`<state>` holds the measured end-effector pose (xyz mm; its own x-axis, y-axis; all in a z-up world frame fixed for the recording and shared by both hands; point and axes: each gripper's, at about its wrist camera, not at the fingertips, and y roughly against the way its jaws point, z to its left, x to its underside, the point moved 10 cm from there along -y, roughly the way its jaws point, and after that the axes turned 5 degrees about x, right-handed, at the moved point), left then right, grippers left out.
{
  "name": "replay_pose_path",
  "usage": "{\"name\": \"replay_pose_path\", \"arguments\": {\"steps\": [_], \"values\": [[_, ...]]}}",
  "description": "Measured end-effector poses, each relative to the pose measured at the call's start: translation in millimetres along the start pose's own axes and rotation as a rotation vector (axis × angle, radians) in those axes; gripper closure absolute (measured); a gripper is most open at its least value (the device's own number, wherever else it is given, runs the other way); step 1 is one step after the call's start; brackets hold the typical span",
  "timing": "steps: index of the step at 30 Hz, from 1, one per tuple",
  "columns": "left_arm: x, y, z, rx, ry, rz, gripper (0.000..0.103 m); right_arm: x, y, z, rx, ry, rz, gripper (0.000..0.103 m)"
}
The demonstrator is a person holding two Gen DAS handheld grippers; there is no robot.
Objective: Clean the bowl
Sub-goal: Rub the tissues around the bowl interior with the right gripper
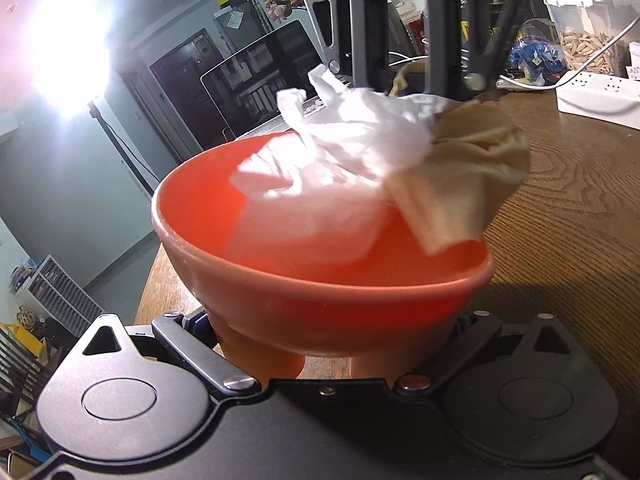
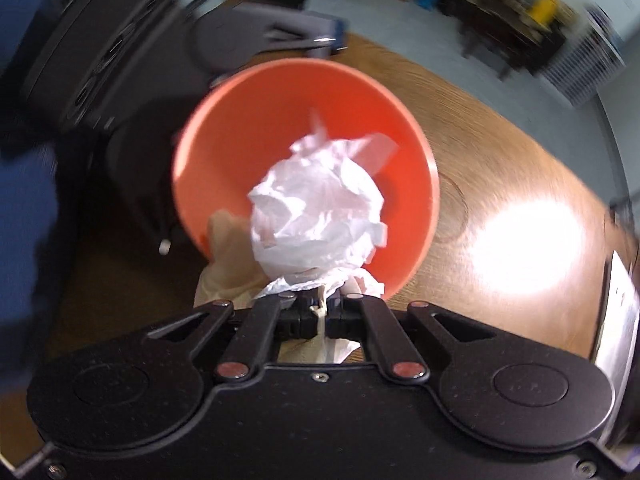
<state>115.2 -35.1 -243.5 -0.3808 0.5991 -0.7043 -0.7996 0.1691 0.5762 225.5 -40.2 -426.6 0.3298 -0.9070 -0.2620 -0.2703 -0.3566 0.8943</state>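
Note:
An orange bowl (image 1: 320,304) (image 2: 256,128) is held by my left gripper (image 1: 324,364), whose orange fingers (image 1: 272,364) clamp its base just above the wooden table (image 1: 568,208). My right gripper (image 2: 320,304) (image 1: 436,84) comes from above the far rim, shut on a crumpled wad of white paper tissue (image 2: 316,216) (image 1: 352,148) with a beige cloth (image 1: 460,184) (image 2: 228,256). The wad hangs inside the bowl's mouth. The cloth drapes over the rim on one side. The right wrist view is motion-blurred.
A laptop (image 1: 256,76) stands behind the bowl. At the back right are a white power strip (image 1: 600,96), a clear box of wooden bits (image 1: 588,36) and blue items (image 1: 532,56). A bright lamp (image 1: 68,44) glares at left. The table edge (image 1: 148,292) is left of the bowl.

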Motion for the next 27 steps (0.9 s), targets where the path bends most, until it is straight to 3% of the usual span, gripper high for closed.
{"name": "replay_pose_path", "arguments": {"steps": [6, 11, 19, 27], "values": [[1, -4, -2, -0.001, 0.001, 0.009, 0.005, -24, 3, 33, -0.003, 0.274, -0.029, 0.100], [1, -5, -2, -0.002, -0.001, 0.010, 0.005, -51, 9, 43, 0.032, 0.385, -0.089, 0.100], [1, -8, -3, -0.001, -0.007, 0.015, 0.005, -74, 18, 14, 0.134, 0.331, -0.112, 0.100], [-5, -7, -3, -0.016, -0.049, 0.011, 0.005, -21, 26, 2, 0.138, 0.210, -0.031, 0.100]]}}
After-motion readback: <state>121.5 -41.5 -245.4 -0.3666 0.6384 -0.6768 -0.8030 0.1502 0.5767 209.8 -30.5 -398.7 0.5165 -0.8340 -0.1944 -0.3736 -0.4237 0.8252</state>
